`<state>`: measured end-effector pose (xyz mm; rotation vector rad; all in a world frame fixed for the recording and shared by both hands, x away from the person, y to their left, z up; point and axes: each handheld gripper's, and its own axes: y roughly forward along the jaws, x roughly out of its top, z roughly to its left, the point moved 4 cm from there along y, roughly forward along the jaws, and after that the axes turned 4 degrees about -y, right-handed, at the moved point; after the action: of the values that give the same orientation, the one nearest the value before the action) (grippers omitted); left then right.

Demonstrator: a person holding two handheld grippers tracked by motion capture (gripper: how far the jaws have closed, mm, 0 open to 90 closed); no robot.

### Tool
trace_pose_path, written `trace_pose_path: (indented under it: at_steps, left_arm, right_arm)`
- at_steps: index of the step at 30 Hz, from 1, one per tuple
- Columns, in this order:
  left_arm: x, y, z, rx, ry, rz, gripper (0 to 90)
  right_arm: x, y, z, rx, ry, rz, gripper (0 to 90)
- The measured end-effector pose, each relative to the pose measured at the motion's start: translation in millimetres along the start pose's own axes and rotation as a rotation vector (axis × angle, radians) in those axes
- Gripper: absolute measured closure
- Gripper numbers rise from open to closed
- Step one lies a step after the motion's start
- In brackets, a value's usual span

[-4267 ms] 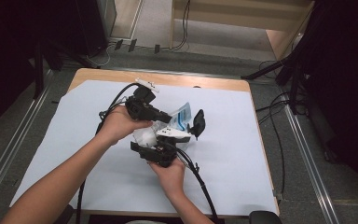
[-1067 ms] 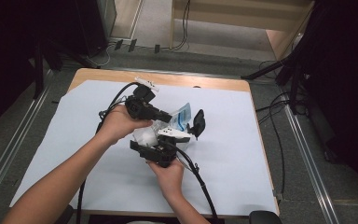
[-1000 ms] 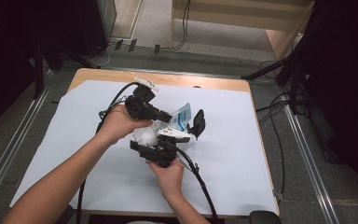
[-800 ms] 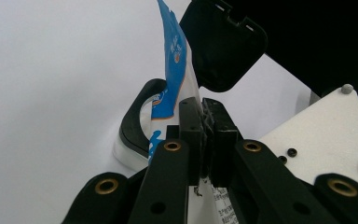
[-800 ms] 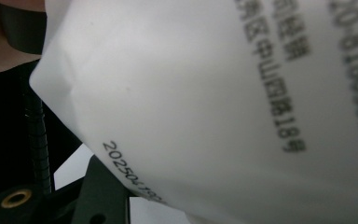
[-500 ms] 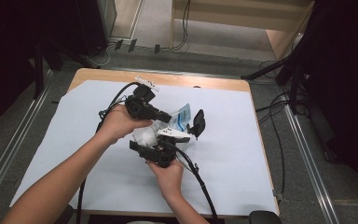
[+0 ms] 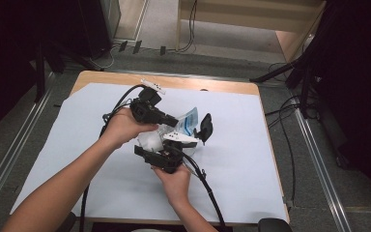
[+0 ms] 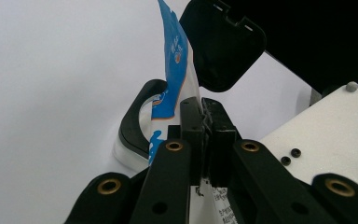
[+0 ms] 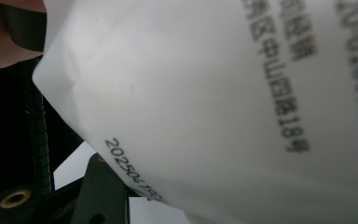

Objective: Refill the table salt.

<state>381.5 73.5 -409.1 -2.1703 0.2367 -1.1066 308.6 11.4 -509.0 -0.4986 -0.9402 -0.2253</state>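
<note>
A blue and white plastic packet (image 7: 189, 121) is held up over the middle of the table between both grippers. My left gripper (image 7: 174, 121) comes in from the left, and its jaws are shut on the packet's edge (image 8: 172, 60), pads tight together (image 8: 201, 105). My right gripper (image 7: 162, 145) comes from below and is closed around the packet's white body, whose printed side (image 9: 214, 93) lies right against its camera. One of its fingers (image 9: 102, 196) shows at the lower left. A black-rimmed container (image 8: 135, 116) with its black lid (image 7: 205, 126) raised stands just behind the packet.
A white sheet (image 7: 270, 169) covers the table, with a wooden strip along the far edge. A small white object (image 7: 153, 86) lies at the back. Black cables trail from both grippers toward the near edge. Dark floor and metal rails flank the table.
</note>
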Motion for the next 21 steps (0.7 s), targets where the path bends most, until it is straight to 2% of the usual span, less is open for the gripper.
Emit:
trace_pose_path:
  at_steps: [21]
  left_arm:
    - [-1.9, 0.8, 0.8, -0.003, -0.006, -0.003, 89.0]
  right_arm:
    - [-1.3, 0.6, -0.5, -0.016, -0.018, 0.015, 52.9]
